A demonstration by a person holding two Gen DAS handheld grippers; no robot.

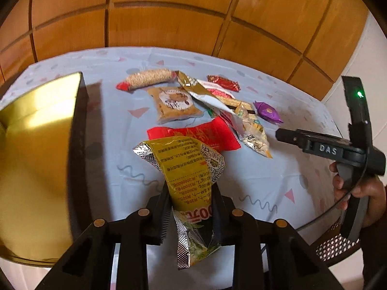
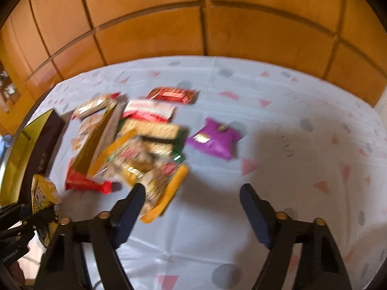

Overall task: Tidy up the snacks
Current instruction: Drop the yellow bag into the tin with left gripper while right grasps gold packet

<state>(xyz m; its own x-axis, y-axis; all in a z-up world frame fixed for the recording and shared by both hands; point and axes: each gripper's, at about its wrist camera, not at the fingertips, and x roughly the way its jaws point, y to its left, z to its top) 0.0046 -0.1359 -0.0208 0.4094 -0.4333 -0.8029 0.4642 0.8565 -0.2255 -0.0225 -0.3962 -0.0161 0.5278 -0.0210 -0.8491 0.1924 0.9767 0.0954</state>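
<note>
While the patterned worktop (image 1: 101, 159) bears a gold-lined box (image 1: 36, 159) and heaped snacks (image 1: 208, 111), the left gripper (image 1: 191, 207) is clamped on a yellow packet (image 1: 186, 169); the right gripper (image 2: 191, 205) hangs apart, empty.

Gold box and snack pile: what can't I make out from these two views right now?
- Gold box: left wrist view cuts it at the left edge; its interior floor is out of sight.
- Snack pile: right wrist view is motion-blurred; labels unreadable, overlaps unclear.
- Yellow packet: its lower part sits behind the left gripper fingers.
- Right gripper: nothing between its fingers.
</note>
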